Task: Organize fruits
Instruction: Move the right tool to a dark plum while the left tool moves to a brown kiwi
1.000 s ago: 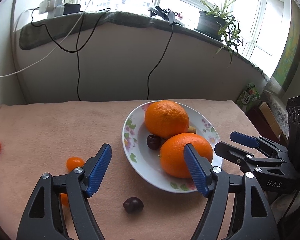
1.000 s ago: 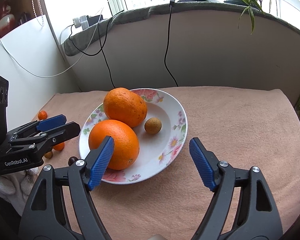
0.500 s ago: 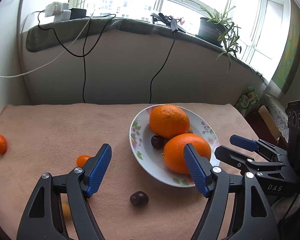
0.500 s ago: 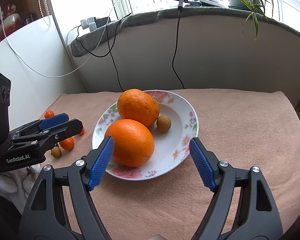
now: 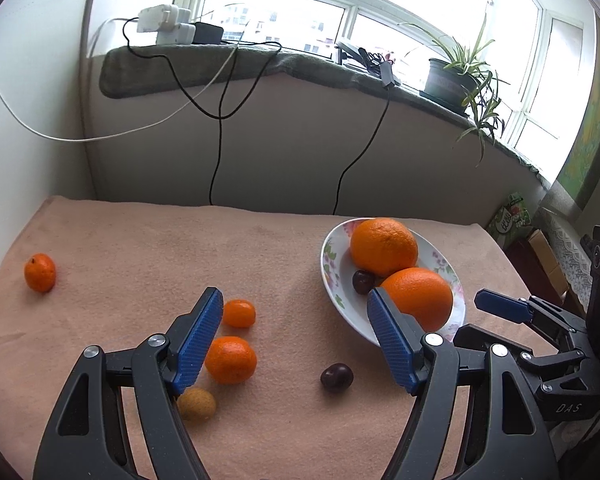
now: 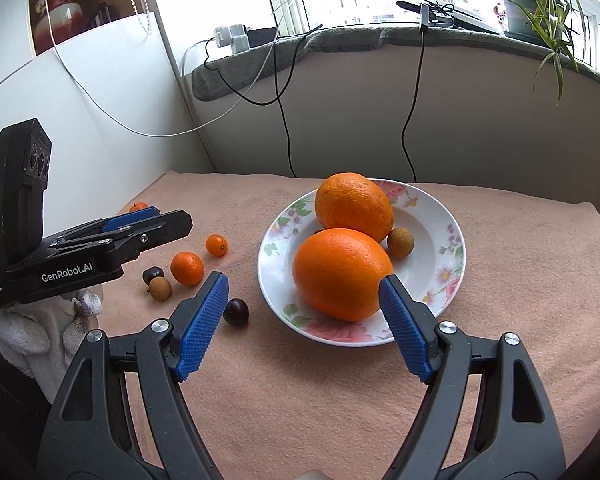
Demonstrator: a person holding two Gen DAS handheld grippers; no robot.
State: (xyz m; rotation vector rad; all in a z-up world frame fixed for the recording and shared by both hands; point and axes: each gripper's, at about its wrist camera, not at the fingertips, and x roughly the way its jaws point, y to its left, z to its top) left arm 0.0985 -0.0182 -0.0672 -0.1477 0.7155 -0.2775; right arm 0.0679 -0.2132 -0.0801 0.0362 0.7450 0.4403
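Left gripper hangs over the surface, blue fingers spread, nothing between them. The plate holds two oranges and a dark fruit. Left of the plate: three mandarins, a tan fruit, another dark fruit.

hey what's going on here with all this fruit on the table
A person is sorting fruit with a gripping tool in each hand. Both the left tool and the right tool are open and empty, above the cloth. The floral plate holds two big oranges and a few small fruits. Several small oranges and dark round fruits lie loose beside it.
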